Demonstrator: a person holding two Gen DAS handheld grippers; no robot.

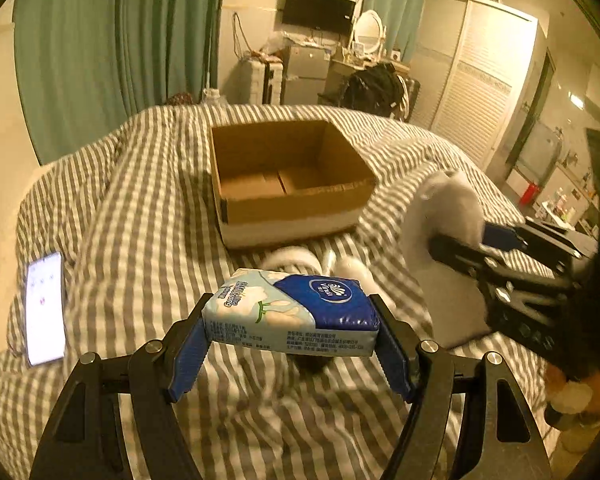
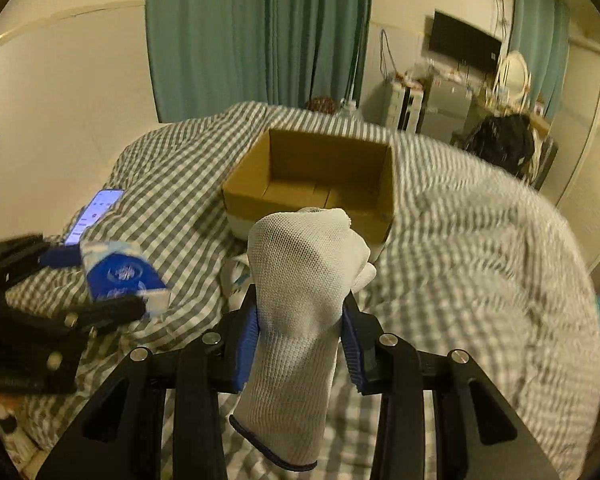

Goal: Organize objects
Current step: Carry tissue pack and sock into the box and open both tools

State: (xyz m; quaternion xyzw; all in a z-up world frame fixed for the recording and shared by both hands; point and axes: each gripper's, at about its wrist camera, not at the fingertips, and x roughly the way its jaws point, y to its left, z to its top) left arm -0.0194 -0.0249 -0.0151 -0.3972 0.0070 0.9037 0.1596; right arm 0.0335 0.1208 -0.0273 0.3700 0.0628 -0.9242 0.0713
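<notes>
My left gripper is shut on a blue and white tissue pack and holds it above the striped bedding. The pack also shows in the right wrist view. My right gripper is shut on a white knitted glove, held above the bed; the glove shows blurred in the left wrist view. An open brown cardboard box sits on the bed beyond both grippers and looks empty; it also shows in the right wrist view.
A lit phone lies on the bedding at the left, also in the right wrist view. Other white items lie blurred in front of the box. Green curtains, a cabinet, a TV and a wardrobe stand behind the bed.
</notes>
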